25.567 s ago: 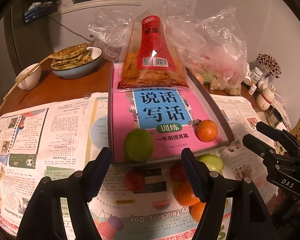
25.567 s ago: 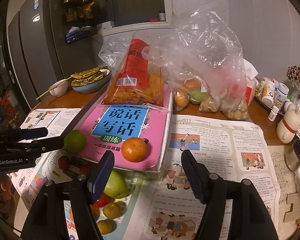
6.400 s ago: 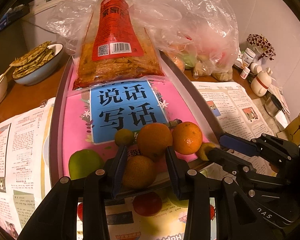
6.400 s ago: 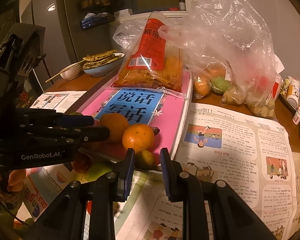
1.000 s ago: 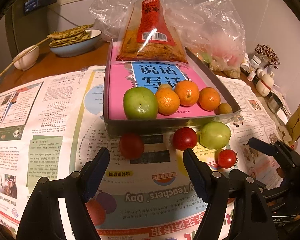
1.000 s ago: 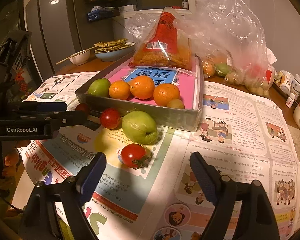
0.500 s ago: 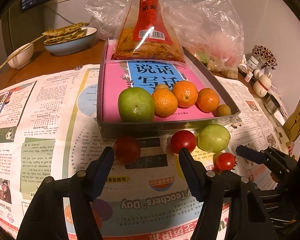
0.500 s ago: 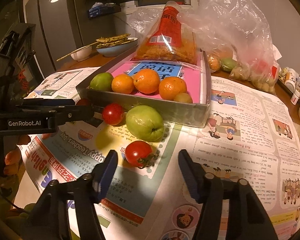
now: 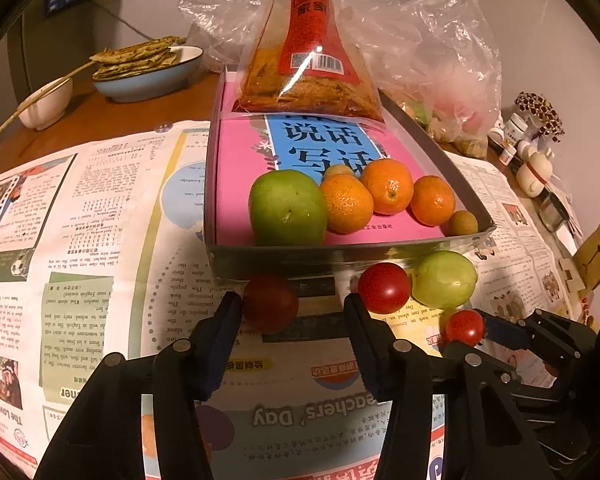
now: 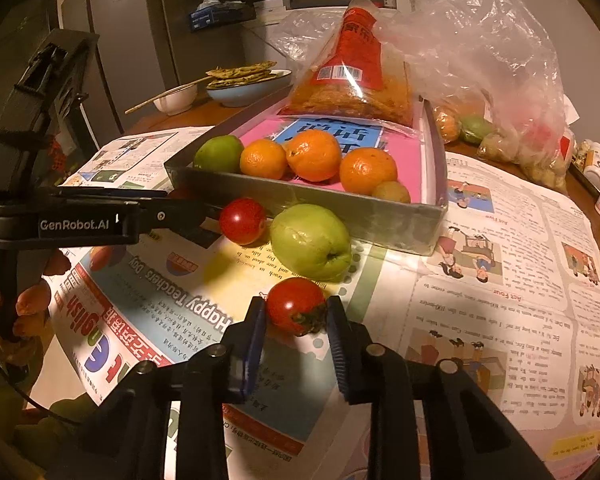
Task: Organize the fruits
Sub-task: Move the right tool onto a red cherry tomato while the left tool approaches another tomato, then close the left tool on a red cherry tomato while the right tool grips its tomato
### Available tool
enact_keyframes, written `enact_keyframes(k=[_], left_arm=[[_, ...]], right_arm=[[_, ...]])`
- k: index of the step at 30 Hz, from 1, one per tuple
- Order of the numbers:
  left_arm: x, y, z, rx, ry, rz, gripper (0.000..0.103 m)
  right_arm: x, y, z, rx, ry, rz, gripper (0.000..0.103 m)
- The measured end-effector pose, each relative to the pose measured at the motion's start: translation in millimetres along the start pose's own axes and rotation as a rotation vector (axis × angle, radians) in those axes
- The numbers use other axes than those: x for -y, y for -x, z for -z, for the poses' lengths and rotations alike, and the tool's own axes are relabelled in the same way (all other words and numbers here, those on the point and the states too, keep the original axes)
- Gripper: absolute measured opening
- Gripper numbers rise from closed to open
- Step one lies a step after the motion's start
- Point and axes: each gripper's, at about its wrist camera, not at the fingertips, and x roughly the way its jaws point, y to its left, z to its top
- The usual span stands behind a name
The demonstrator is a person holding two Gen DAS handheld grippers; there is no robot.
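Red stemmed tomato (image 10: 296, 306) between right gripper's (image 10: 296, 322) just-narrowed, gripping jaws (stem unseen from left wrist).

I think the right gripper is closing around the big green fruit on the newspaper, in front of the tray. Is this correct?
Not quite. The right gripper has just been closing around the small red tomato, not the big green fruit, which lies untouched behind it on the newspaper in front of the tray. The right wrist view shows it.
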Motion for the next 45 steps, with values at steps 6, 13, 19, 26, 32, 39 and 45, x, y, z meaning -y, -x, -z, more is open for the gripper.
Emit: enact_keyframes(k=[6, 13, 19, 26, 32, 39, 45], left_arm=[[1.5, -5.4, -2.5, -0.013, 0.002, -0.01, 0.055], [5.1, -11.0, -6.5, -0.019, -0.005, -0.014, 0.041], [9.4, -15.2, -7.3, -0.025, -0.014, -0.022, 0.034], [13.0, -15.1, -6.4, -0.032, -0.027, -0.025, 0.029], [13.8, -12.4, -4.5, -0.033, -0.034, -0.029, 0.029], [14.1, -8.8, -3.0, -0.029, -0.034, -0.028, 0.029], [15.9, -1.7, -3.4, -0.014, -0.041, -0.03, 0.028]], right_arm=[[2.9, 0.9, 0.0, 0.002, -0.004, -0.006, 0.03], [4.4, 2.1, -0.3, 0.002, -0.007, -0.01, 0.03], [12.5, 5.7, 0.4, 0.006, -0.027, -0.005, 0.03], [24.7, 10.2, 1.1, 0.015, -0.057, 0.002, 0.03], [27.2, 12.6, 1.6, 0.019, -0.062, 0.0, 0.03], [27.8, 15.3, 1.1, 0.028, -0.064, 0.0, 0.03], [28.6, 17.2, 0.5, 0.035, -0.066, -0.002, 0.03]])
